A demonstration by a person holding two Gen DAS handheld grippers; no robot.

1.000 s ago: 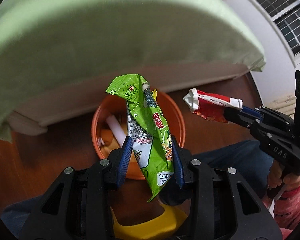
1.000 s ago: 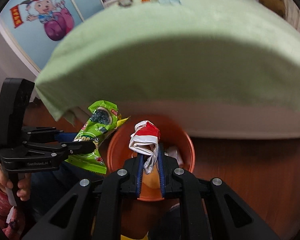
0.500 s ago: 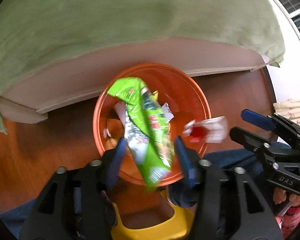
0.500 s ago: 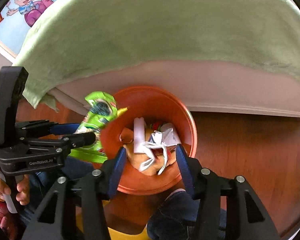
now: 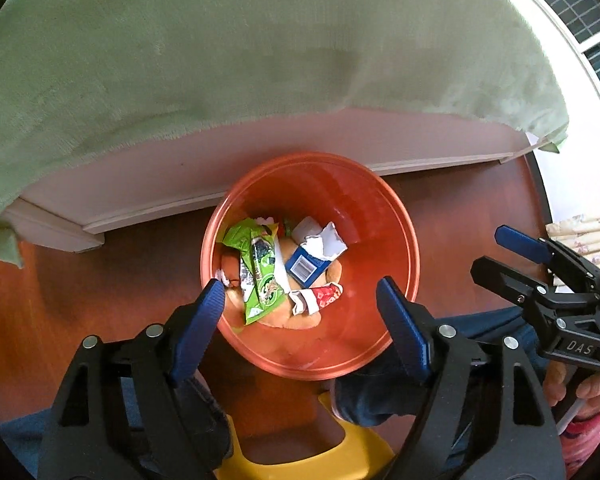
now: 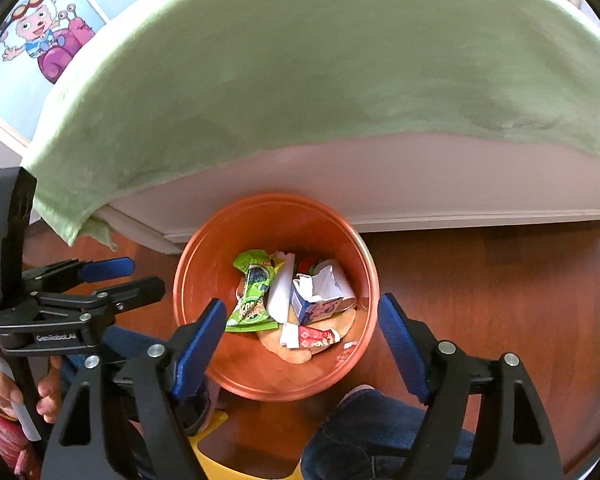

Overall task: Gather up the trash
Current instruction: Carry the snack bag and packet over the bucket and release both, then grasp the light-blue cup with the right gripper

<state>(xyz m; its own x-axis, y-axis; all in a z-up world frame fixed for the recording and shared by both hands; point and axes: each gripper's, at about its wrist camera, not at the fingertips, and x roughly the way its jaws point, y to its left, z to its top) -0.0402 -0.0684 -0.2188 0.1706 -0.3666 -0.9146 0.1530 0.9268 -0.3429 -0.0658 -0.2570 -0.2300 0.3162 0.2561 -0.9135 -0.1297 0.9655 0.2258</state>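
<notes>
An orange bin [image 5: 384, 216] [image 6: 236, 224] stands on the wooden floor below both grippers. Inside it lie a green snack wrapper [image 5: 260, 276] [image 6: 252, 300], a red and white wrapper [image 5: 320, 296] [image 6: 312, 336], a torn blue carton [image 5: 308, 264] [image 6: 316, 304] and other scraps. My left gripper [image 5: 300, 300] hangs over the bin, its jaws opening with nothing between them. My right gripper [image 6: 300, 312] is also above the bin, jaws opening and holding nothing. The right gripper [image 5: 496, 252] shows at the right in the left wrist view; the left gripper [image 6: 144, 276] shows at the left in the right wrist view.
A green cloth [image 5: 220, 60] drapes over a table whose pale edge [image 5: 260, 168] stands just behind the bin. The person's jeans-clad legs [image 6: 380, 432] and a yellow stool [image 5: 300, 460] are below the grippers. A hand [image 6: 4, 392] in a red sleeve grips the left tool.
Both grippers opened and sank toward the bin. The green wrapper dropped from the left gripper and the red and white wrapper from the right; both now lie in the bin.
</notes>
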